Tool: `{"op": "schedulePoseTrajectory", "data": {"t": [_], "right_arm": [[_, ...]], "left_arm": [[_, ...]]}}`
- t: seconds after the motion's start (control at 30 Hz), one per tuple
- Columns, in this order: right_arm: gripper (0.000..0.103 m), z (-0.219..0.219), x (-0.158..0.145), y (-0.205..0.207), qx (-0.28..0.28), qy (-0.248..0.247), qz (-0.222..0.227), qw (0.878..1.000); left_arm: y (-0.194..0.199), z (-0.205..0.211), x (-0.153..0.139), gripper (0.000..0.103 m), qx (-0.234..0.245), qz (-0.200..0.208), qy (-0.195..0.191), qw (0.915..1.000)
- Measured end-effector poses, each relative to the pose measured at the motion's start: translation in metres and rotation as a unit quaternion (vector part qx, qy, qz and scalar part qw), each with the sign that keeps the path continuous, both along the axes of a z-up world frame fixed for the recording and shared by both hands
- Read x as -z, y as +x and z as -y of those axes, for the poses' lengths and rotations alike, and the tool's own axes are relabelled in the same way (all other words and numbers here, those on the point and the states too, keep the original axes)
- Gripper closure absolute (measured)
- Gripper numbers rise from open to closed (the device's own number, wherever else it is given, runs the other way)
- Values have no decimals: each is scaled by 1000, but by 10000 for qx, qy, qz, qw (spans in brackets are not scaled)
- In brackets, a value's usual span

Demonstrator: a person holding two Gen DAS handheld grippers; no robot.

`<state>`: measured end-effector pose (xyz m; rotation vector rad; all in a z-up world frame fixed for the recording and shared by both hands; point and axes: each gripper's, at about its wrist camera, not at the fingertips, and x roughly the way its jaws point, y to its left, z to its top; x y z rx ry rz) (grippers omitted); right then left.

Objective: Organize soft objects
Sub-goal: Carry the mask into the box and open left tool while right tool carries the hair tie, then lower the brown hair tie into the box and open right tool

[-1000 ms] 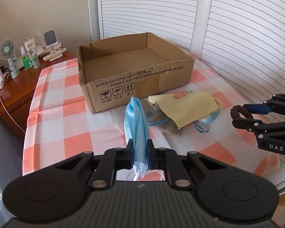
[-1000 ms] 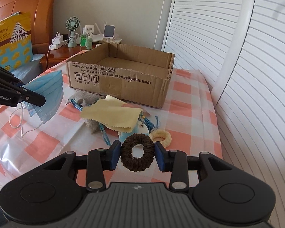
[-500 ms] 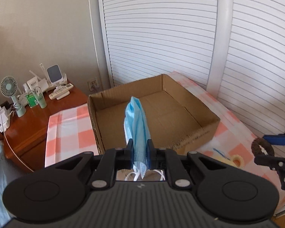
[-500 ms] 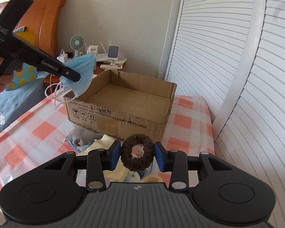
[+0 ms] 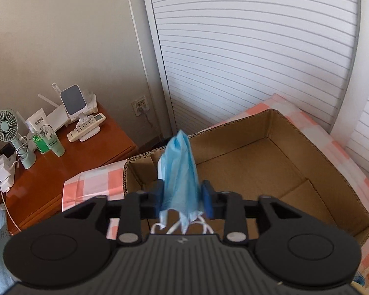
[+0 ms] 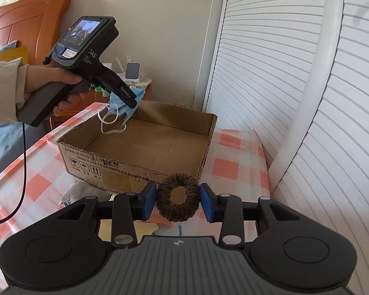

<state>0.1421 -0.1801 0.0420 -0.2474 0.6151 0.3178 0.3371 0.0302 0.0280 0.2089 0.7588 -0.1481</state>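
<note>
left wrist view: l gripper sits over the near-left corner of the cardboard box, jaws opening w/ the blue face mask between them. mask stands up crumpled in the gap, brushing the l pad; small gap on the r pad side, so no real squeeze on it. its white ear loops dangle below the jaws, just above the box floor. far left of the gripper, well apart: wooden nightstand w/ a small green fan, a tube, a remote and a charger. ahead & right of the jaws: box interior, bare brown card, and pink-white checked cloth past its far wall.

right wrist view, l to r: person's left hand in a beige sleeve holds the l gripper's handle, up-left of the r gripper and well apart from it; mask hangs from its tip over the box's far-left corner, loops drooping inside. box is straight ahead of the r jaws, open top. r gripper is closed on a brown scrunchie, both blue pads pressing its sides, ring upright, held above the cloth in front of the box's near wall. below the jaws: a yellow cloth and grey fabric on the checked cloth.
</note>
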Motion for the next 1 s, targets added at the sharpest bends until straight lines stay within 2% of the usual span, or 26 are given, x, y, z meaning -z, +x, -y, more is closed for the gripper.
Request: {"op": "schedulePoseTrajectory", "data": {"t": [0.03,0.17,0.3,0.57,0.7,1.0], "right_arm": [[59,0,0,0,12,-7,-8,10000],[59,-2,1,0,35,-47,-19,10000],[59,-7,-4,-2,-3,-63,35,10000],[59,-20,-15,-4,-148,-7,116,9998],[59,-27,-17,3,-196,106,97,9997],[59,-45,-18,50,-172,231,-35,9996]], "left_arm": [[9,-1,4,41,-42,-55,11,10000],[14,-1,15,40,-72,-42,137,9999],[-2,-8,10,29,-15,-74,-47,10000],[-74,-25,-12,11,207,125,-119,9996],[-112,-33,-11,11,163,124,-153,9997],[-175,-46,5,7,-259,120,-886,9957]]}}
